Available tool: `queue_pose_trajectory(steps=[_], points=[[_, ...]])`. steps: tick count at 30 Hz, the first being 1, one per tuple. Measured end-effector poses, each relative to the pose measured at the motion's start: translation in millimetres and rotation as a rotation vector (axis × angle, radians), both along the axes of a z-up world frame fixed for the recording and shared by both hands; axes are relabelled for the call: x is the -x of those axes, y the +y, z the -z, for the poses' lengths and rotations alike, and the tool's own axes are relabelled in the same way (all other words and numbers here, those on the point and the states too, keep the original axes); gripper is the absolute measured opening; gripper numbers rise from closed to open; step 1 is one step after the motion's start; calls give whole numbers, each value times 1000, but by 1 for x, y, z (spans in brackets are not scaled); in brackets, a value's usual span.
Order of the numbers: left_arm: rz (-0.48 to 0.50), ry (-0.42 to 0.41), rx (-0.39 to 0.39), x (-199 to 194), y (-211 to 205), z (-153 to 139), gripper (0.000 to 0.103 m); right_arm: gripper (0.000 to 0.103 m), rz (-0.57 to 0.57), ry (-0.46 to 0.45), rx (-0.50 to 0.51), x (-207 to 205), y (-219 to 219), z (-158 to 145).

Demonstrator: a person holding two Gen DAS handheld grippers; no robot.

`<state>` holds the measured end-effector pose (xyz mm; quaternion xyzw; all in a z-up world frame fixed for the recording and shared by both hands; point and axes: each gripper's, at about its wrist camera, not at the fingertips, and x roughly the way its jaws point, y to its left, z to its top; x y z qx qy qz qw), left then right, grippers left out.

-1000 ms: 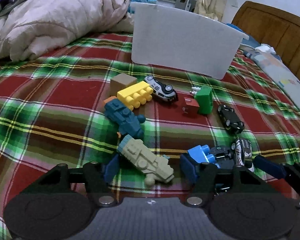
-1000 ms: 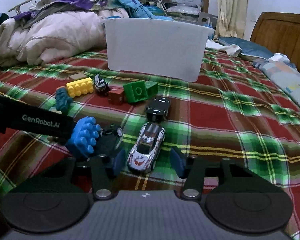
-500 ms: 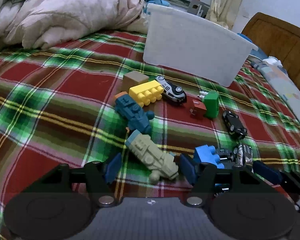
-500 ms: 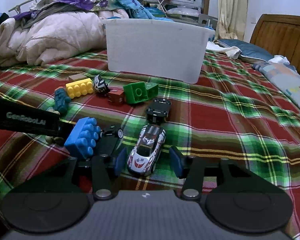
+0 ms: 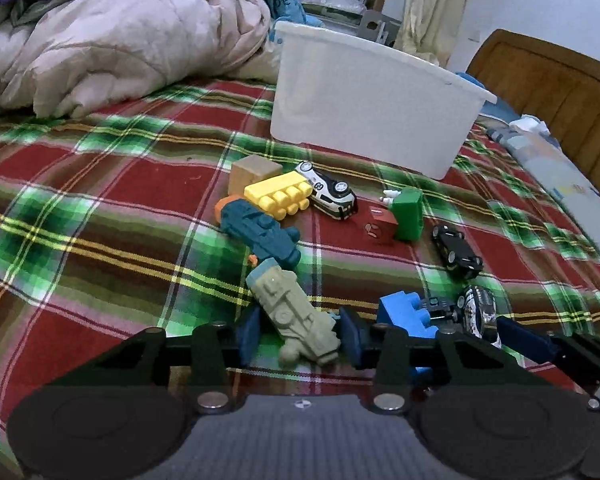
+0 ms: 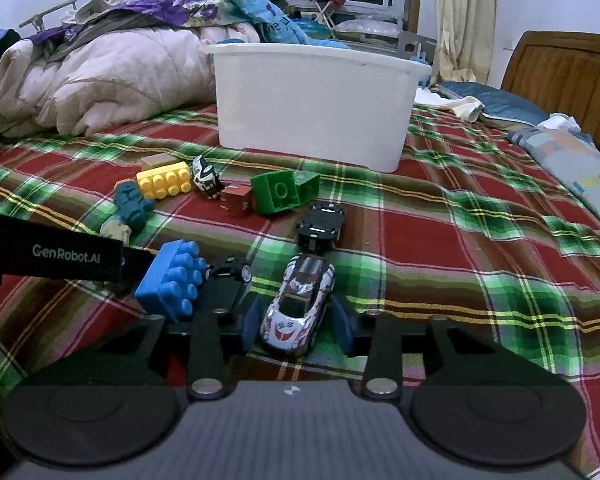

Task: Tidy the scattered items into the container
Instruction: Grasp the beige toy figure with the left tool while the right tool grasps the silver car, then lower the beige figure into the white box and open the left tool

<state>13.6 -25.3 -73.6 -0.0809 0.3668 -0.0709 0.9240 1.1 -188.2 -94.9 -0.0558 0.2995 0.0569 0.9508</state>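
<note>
A pale green toy vehicle (image 5: 292, 312) lies slantwise on the plaid bedspread between the blue pads of my left gripper (image 5: 299, 332). Its jaws are closing, and both pads touch the toy's sides. In the right wrist view my right gripper (image 6: 296, 320) is closing on a silver racing car (image 6: 298, 304), one pad against each flank. The white plastic bin (image 5: 364, 100) (image 6: 312, 96) stands upright farther back on the bed, its inside hidden. Scattered before it are a blue brick (image 6: 172, 280), a black car (image 6: 320, 220), a green brick (image 6: 284, 192) and a yellow brick (image 6: 164, 180).
A teal toy (image 5: 260, 232), a white car (image 5: 330, 192), a brown cube (image 5: 380, 226) and a wooden block (image 5: 252, 172) lie near the bin. A bunched quilt (image 5: 120, 48) fills the left rear, and a wooden headboard (image 6: 564, 72) with pillows stands at the right.
Both pairs of pads have drawn inward, the left onto the pale green toy and the right onto the silver car. Neither hand has shifted, and the toys lie where they were.
</note>
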Motion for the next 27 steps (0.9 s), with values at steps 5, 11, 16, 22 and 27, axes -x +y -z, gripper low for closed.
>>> queue_pose_trajectory(steps=[5,11,16,22,27], points=[[11,-17,-45,1,-4,-1,46,38,5,3,-23,1,-2,0],[7,-70,-74,2,2,-9,46,34,8,-23,-24,3,-4,-4],[-4,-42,-47,-3,13,-8,46,33,9,-33,-31,3,-6,-7],[2,-68,-55,-4,16,-23,46,33,19,-65,-47,5,-10,-15],[14,-124,-61,-4,18,-48,46,33,10,-114,-39,11,-9,-30]])
